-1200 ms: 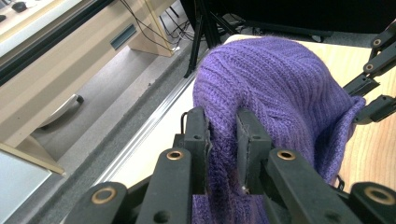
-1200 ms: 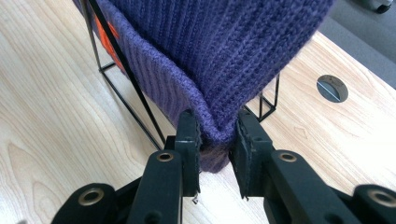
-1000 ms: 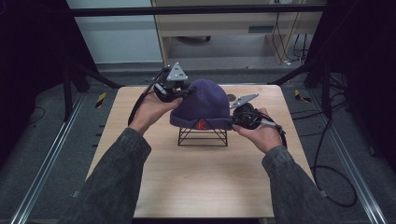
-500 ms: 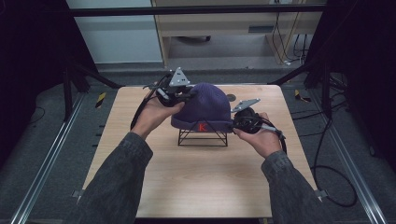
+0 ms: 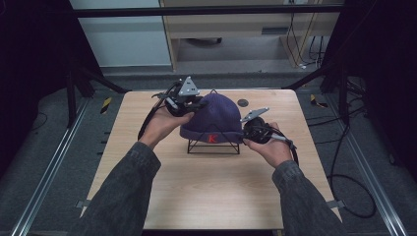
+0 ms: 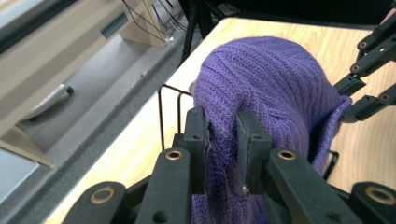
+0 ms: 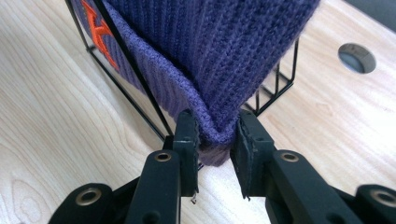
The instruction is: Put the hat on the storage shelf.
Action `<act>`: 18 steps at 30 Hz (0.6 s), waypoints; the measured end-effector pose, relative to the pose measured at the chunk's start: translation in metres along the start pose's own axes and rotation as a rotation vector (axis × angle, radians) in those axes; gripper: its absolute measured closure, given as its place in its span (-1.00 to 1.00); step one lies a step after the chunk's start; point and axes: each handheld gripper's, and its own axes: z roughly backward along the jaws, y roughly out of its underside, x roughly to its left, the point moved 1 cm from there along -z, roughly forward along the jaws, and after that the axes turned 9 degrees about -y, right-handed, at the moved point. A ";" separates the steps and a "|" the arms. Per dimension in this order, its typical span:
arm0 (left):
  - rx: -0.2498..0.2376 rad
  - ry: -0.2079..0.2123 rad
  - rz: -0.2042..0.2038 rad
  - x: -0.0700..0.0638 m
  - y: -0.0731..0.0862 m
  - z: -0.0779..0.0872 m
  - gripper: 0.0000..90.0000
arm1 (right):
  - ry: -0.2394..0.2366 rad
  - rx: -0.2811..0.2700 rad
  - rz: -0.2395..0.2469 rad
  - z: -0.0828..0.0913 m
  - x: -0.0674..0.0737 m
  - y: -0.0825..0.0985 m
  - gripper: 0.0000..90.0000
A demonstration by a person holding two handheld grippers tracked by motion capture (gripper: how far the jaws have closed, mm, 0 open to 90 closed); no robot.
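Observation:
A purple knit hat with a red letter on its cuff sits over a black wire stand at the table's middle. My left gripper is shut on a fold of the hat's left side; in the left gripper view the purple hat bunches between the pads. At the hat's right edge my right gripper is shut on the cuff. The right gripper view has the cuff of the purple hat pinched between the fingers, with the wire stand just behind.
The wooden table has bare room in front of the stand. A round cable hole lies behind the hat. Cables trail from both grippers over the table's sides. A pale cabinet stands beyond the far edge.
The right hand has sunk a little, drawing the hat's right cuff lower on the wire stand. The left hand has stayed where it was.

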 end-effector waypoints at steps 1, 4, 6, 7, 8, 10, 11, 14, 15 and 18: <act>0.001 -0.001 -0.001 -0.001 0.001 0.000 0.69 | 0.000 0.000 -0.002 -0.001 0.001 0.001 0.61; -0.002 0.006 0.010 -0.003 0.005 0.000 0.69 | -0.008 -0.005 -0.008 -0.004 0.002 0.005 0.61; 0.008 0.010 0.011 -0.004 0.009 -0.002 0.68 | -0.008 0.002 -0.015 -0.007 0.002 0.008 0.61; 0.008 0.012 0.016 -0.005 0.010 -0.002 0.68 | -0.007 0.009 -0.016 -0.008 0.002 0.009 0.61; 0.013 0.016 0.020 -0.005 0.012 -0.003 0.68 | -0.007 0.009 -0.016 -0.008 0.002 0.009 0.61; 0.005 0.019 0.023 -0.007 0.014 -0.003 0.68 | -0.007 0.012 -0.018 -0.010 0.002 0.009 0.61; 0.009 0.022 0.022 -0.007 0.015 -0.002 0.68 | -0.009 0.013 -0.018 -0.011 0.002 0.010 0.61; 0.011 0.027 0.023 -0.008 0.019 -0.002 0.68 | -0.009 0.016 -0.019 -0.013 0.003 0.011 0.61; 0.013 0.028 0.022 -0.008 0.020 -0.002 0.67 | -0.009 0.013 -0.021 -0.015 0.003 0.012 0.61; 0.026 0.034 0.013 -0.010 0.024 -0.001 0.67 | -0.010 0.019 -0.029 -0.018 0.003 0.016 0.60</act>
